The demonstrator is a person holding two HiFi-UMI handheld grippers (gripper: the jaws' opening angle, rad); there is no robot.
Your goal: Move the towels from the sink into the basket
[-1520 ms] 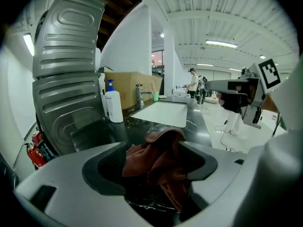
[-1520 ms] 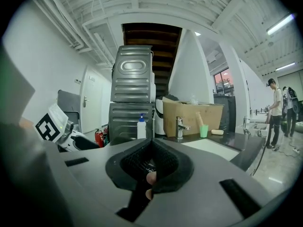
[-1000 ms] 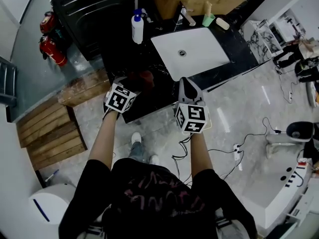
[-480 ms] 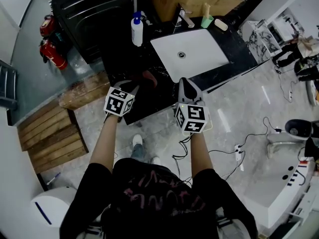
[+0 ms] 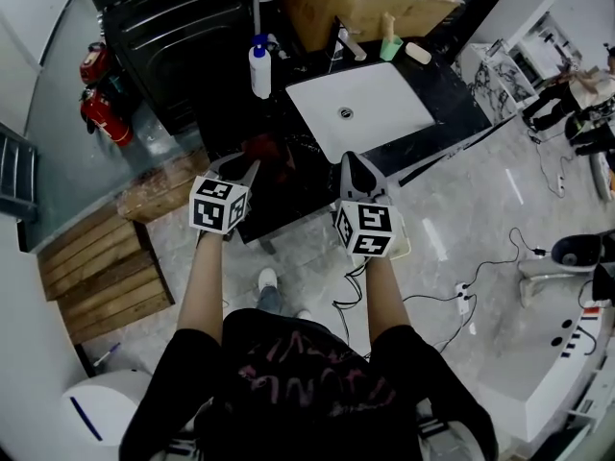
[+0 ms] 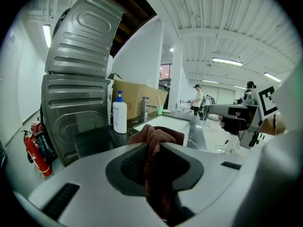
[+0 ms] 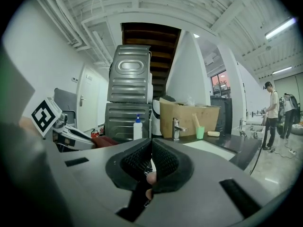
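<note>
- Jaws of the left gripper have just been closing and now pinch a dark red towel, its folds bunched above the pads.
- Compared with the earlier head views, that gripper has come up. The towel looks lifted off the black counter, so the pick seems done and the carry comes next.
- Right gripper has its jaws together and is empty.
- White sink lies bare, and I cannot make out a basket.
- Soap bottle and cardboard box stand behind the sink, and cables trail across the grey floor.
</note>
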